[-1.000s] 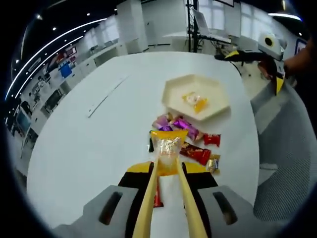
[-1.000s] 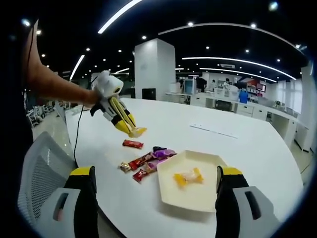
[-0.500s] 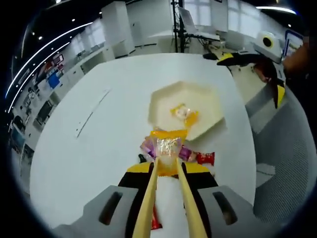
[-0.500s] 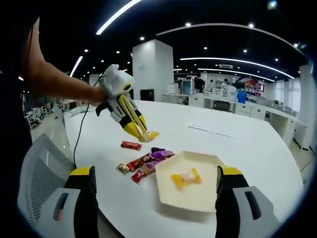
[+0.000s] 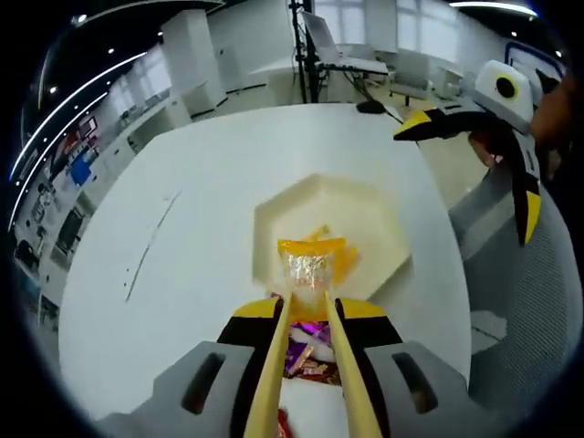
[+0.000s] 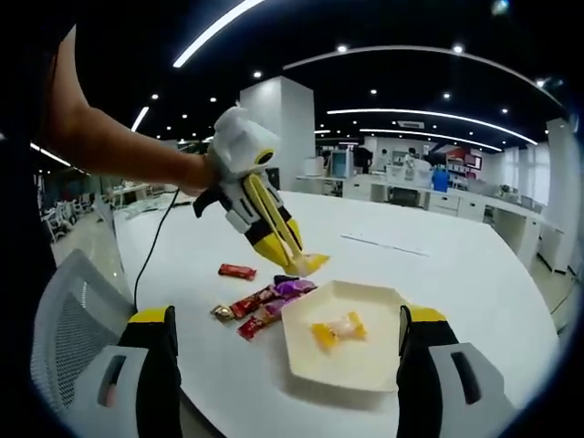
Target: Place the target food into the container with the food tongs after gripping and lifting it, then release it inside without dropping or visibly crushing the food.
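Left gripper (image 5: 310, 306) carries the food tongs (image 5: 274, 383), whose two tan arms are pinched onto a wrapped candy (image 5: 310, 265) with a clear middle and yellow-orange ends; the candy is off the table, held at the tong tips. Key relation: in the left gripper view the candy overlaps the near edge of the cream hexagonal tray (image 5: 274, 219), so the drop spot lies ahead along the tong axis and a little down. In the right gripper view the tong tips and candy (image 6: 308, 264) hang above and just short of the tray's (image 6: 383, 365) far-left rim, so my read is a short push forward is needed before letting go. The tongs' long axis points roughly at the tray centre. The left gripper is the one working. The right gripper (image 6: 283, 365) has its jaws spread wide, holds nothing, and sits on the opposite side of the tray from the left gripper. A yellow-wrapped candy (image 6: 334, 330) already lies in the tray. Loose snack packets (image 6: 260, 306) lie on the white table (image 6: 456, 265) just beside the tray, one red packet (image 6: 237, 271) farther out. Versus one second ago: in the right gripper view the left gripper has travelled from over the loose packets toward the tray, and its grip on the candy looks unchanged. Squeeze risk: the wrapper shows no visible crush.
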The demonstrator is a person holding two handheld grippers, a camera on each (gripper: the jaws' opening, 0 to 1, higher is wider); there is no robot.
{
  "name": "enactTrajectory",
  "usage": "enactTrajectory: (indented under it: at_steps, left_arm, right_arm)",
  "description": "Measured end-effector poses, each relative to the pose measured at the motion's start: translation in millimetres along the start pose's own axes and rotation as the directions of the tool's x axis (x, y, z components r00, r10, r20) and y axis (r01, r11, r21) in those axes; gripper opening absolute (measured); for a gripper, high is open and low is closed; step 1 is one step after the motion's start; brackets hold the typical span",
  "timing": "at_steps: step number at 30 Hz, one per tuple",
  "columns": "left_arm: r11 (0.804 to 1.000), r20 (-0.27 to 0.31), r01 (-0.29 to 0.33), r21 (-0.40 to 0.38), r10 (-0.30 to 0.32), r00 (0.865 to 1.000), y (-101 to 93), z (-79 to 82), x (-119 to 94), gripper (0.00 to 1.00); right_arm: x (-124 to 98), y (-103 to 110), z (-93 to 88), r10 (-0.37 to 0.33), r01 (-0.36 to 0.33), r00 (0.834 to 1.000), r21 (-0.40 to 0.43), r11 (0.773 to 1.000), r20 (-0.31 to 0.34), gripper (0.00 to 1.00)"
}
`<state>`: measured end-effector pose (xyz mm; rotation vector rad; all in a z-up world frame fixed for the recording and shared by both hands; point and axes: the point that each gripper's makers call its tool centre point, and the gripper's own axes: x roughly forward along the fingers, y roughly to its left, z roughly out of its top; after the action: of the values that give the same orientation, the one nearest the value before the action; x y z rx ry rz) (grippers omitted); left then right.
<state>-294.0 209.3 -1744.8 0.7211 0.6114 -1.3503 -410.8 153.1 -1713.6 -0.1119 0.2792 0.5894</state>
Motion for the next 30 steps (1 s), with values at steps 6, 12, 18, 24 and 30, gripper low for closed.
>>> enactTrajectory:
  at_steps: [6, 12, 18, 24, 30]
  left_arm:
    - [0.999, 0.007, 0.017, 0.027, -0.017, 1.0, -2.3, 22.5, 13, 0.19]
    - [0.998, 0.021, 0.042, 0.036, -0.043, 0.999, -4.1, 51.7, 27, 0.19]
    - [0.998, 0.045, 0.057, 0.03, -0.058, 0.997, -7.8, 72.0, 36, 0.2]
    - [0.996, 0.048, 0.07, 0.053, -0.072, 0.996, -12.9, 87.8, 43, 0.2]
    - [0.996, 0.058, 0.069, 0.059, -0.072, 0.996, -14.0, 94.4, 44, 0.2]
  right_arm:
    - [0, -2, 0.7, -0.008, 0.008, 1.0, -0.003, 1.0, 0.004, 0.99]
    - [-1, -4, 1.7, -0.019, 0.019, 1.0, 0.0, 1.0, 0.012, 0.99]
    - [-2, -4, 2.4, -0.024, 0.024, 1.0, 0.001, 1.0, 0.014, 0.99]
    - [-2, -5, 2.8, -0.027, 0.027, 0.999, 0.003, 1.0, 0.017, 0.99]
    - [-3, -5, 3.6, -0.028, 0.028, 0.999, 0.006, 1.0, 0.02, 0.99]
